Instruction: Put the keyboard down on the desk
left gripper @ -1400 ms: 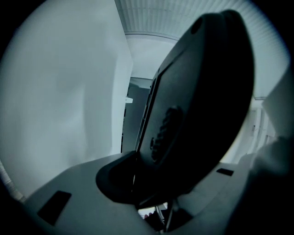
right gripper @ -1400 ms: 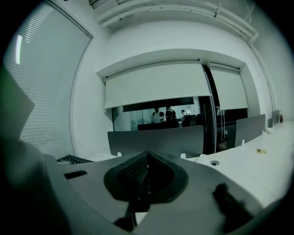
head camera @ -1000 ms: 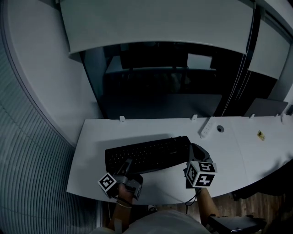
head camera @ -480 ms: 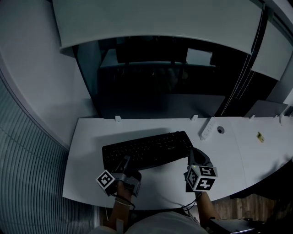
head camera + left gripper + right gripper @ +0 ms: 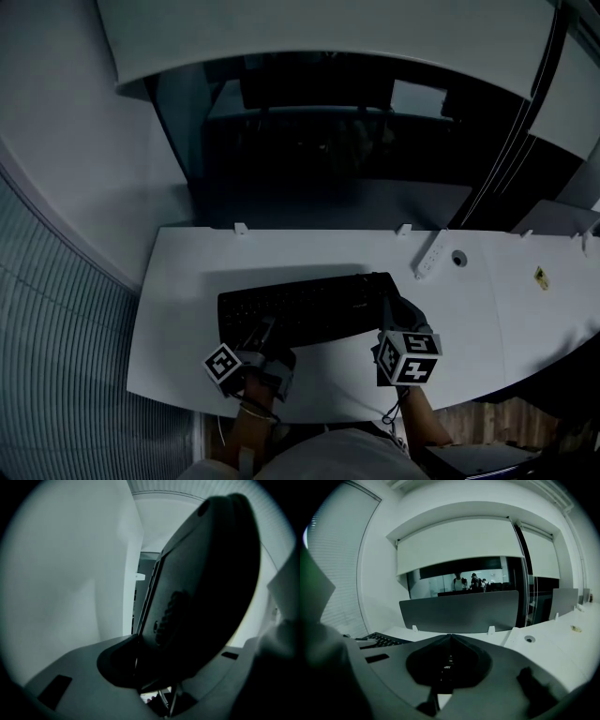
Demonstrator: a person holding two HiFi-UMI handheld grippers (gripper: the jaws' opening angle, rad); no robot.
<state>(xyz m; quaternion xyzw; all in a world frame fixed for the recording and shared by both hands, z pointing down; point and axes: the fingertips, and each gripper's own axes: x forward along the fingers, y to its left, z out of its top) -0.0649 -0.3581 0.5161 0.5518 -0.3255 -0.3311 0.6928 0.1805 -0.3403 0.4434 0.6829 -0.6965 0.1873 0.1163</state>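
Observation:
The black keyboard (image 5: 305,307) stretches across the white desk (image 5: 187,281) in the head view, throwing a shadow behind it; whether it rests on the top I cannot tell. My left gripper (image 5: 265,334) is shut on its near left edge. In the left gripper view (image 5: 140,644) the keyboard (image 5: 201,583) fills the middle, clamped between the jaws. My right gripper (image 5: 389,307) sits at the keyboard's right end. Its jaws (image 5: 449,639) are shut together, and the keys (image 5: 382,640) show off to their left.
A white power strip (image 5: 428,256) and a round cable hole (image 5: 458,257) lie right of the keyboard. A small yellow item (image 5: 541,276) sits far right. A grey partition (image 5: 459,609) lines the desk's back edge. People (image 5: 468,581) stand behind the glass beyond.
The head view has shifted a little. Both grippers and the keyboard keep the same arrangement on the desk.

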